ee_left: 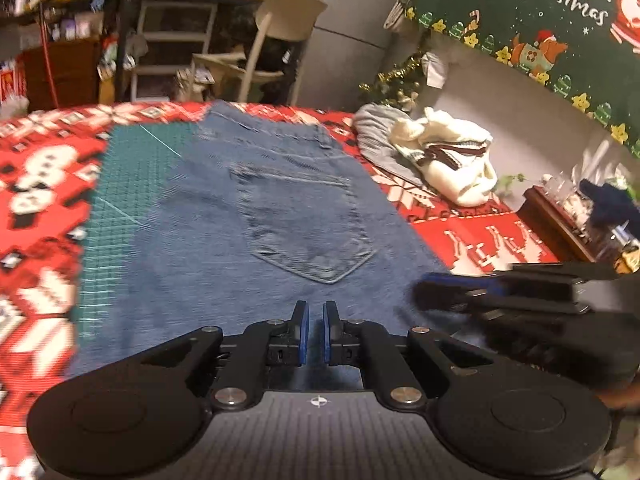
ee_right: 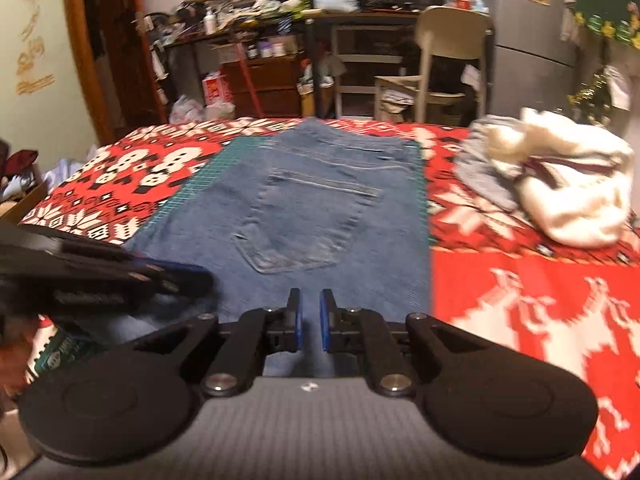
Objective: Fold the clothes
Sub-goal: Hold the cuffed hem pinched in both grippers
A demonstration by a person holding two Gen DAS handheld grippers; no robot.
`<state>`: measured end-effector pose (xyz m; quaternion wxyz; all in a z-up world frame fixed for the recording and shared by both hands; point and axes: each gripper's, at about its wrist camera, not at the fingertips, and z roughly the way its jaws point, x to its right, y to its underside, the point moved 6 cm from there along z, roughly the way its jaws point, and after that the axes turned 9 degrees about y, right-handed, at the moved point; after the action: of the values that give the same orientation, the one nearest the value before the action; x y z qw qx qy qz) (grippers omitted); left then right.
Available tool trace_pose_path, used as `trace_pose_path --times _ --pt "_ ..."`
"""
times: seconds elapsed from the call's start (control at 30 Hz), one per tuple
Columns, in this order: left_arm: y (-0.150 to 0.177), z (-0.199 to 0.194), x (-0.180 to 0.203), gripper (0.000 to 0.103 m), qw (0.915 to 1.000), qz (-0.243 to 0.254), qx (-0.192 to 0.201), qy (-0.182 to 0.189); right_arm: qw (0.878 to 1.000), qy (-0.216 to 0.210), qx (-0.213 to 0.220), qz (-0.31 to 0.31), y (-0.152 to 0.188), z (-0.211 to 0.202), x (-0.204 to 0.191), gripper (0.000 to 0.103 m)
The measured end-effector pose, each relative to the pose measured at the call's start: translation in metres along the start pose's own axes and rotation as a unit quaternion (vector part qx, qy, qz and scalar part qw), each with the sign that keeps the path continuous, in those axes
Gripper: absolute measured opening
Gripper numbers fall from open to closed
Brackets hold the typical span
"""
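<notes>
The left gripper (ee_left: 316, 318) hangs just over the near part of a pair of blue denim jeans (ee_left: 256, 216), its blue-padded jaws drawn nearly together with only a thin slit between them and no cloth in that slit. The right gripper (ee_right: 310, 312) sits close beside it, also over the denim, its jaws parted a little wider and likewise empty. In each view the other tool shows as a dark blur at the edge. Ahead of both grippers the jeans lie flat, back side up, with a stitched back pocket (ee_right: 296, 232) directly in front and the waistband at the far end; they rest on a green gridded cutting mat (ee_left: 132, 200), which lies on a red, white and black Christmas-patterned cloth (ee_left: 44, 184) over the worktop. Farther off to the right sit a heap of white knitwear with dark stripes (ee_right: 568, 192) and a grey garment (ee_right: 480, 168), seemingly waiting their turn. The jeans look already doubled lengthwise, so the step in hand is probably a fold across. To do it well, each gripper should open, pinch one near corner through all layers, lift both evenly, and carry the edge toward the waistband, keeping it square to the mat's grid lines.
</notes>
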<state>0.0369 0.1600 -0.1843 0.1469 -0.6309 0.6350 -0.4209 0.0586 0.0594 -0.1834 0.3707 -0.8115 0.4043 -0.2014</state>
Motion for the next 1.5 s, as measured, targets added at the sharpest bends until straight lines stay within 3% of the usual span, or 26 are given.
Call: trace_pose_path --times 0.2,0.4,0.7,1.5 --pt "0.004 0.01 0.006 0.006 0.9996 0.02 -0.017 -0.007 0.999 0.01 -0.017 -0.046 0.003 0.025 -0.027 0.01" --pt "0.012 0.002 0.004 0.006 0.9996 0.014 -0.026 -0.002 0.998 0.003 -0.017 -0.058 0.015 0.013 -0.026 0.01" --pt "0.023 -0.008 0.007 0.006 0.9995 0.021 -0.022 -0.002 0.999 -0.012 -0.024 -0.022 0.026 0.002 -0.013 0.011" --pt "0.022 -0.009 0.004 0.006 0.9996 -0.004 -0.026 -0.002 1.0 -0.006 -0.019 -0.007 0.029 -0.002 -0.013 0.014"
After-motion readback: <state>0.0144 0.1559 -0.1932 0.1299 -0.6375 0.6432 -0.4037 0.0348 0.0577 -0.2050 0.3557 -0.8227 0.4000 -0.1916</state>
